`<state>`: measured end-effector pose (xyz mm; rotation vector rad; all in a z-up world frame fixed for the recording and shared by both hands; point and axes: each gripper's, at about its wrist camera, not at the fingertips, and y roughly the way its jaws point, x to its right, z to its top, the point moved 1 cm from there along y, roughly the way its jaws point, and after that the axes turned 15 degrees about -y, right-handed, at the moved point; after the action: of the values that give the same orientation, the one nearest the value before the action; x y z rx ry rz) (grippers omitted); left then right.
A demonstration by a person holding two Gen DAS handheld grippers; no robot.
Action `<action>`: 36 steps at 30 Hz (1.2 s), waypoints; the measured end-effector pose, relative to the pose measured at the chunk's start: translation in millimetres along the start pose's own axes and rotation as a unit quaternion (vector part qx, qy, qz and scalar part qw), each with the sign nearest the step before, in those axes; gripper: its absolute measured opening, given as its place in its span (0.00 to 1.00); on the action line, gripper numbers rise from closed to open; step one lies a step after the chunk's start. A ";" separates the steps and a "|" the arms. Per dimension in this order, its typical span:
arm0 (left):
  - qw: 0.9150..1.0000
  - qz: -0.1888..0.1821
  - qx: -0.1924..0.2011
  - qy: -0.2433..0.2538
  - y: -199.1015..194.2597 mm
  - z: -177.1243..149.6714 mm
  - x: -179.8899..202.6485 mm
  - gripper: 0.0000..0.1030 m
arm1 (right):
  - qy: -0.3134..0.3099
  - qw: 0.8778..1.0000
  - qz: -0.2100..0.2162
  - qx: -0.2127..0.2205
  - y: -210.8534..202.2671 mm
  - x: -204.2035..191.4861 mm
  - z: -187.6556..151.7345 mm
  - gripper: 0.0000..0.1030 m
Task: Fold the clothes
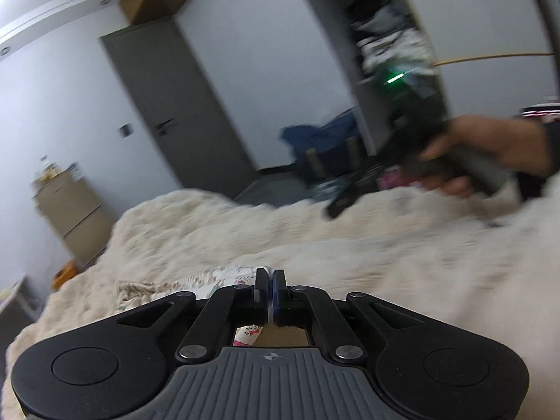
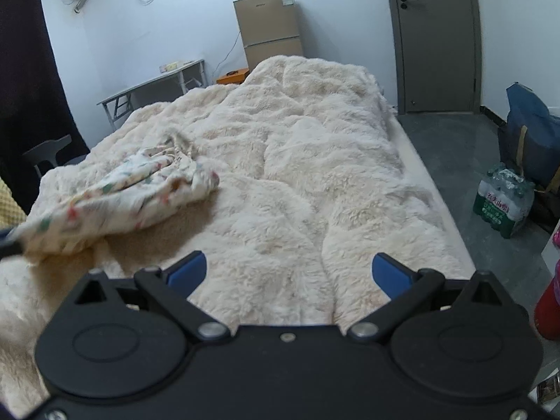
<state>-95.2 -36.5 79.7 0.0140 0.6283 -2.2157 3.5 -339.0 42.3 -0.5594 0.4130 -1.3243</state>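
left gripper [image 1: 270, 274] has its fingers pressed together w/ a bit of the floral garment [image 1: 196, 281] pinched between the tips; a strip of white cloth shows right at the fingertip line, and the rest of the fabric trails off to the left of the fingers and under the gripper body, seen again thru the gap behind the fingers. garment lies on a fluffy cream blanket [image 1: 367, 245] that covers the bed ahead of the fingers. view is blurred.

right gripper [image 2: 288, 273] has its fingers wide apart, blue pads [image 2: 187, 267] showing on both, nothing between them, just blanket [image 2: 297, 182] ahead. in this view the garment [image 2: 133, 192] is bunched up well left of the fingers and further out, one end stretched toward the left edge of view where a dark shape meets it; can't tell more there.

from the left wrist view, the right hand [image 1: 490, 150] wraps the other gripper's handle, up right of the left fingers, above the blanket.

beyond the bed: grey door [image 2: 434, 35], small beige fridge [image 2: 269, 28], pack of water bottles [image 2: 504, 199] on the floor to the right.
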 end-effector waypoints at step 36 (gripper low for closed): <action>0.990 0.110 -0.022 -0.085 97.6 -52.3 -16.3 0.42 | -0.018 1.000 0.009 -0.012 6.8 -16.7 -3.4 0.99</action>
<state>-24.2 -54.8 -5.0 -0.1214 0.5527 -1.9662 3.4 -322.1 35.0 -0.5986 0.4034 -1.2921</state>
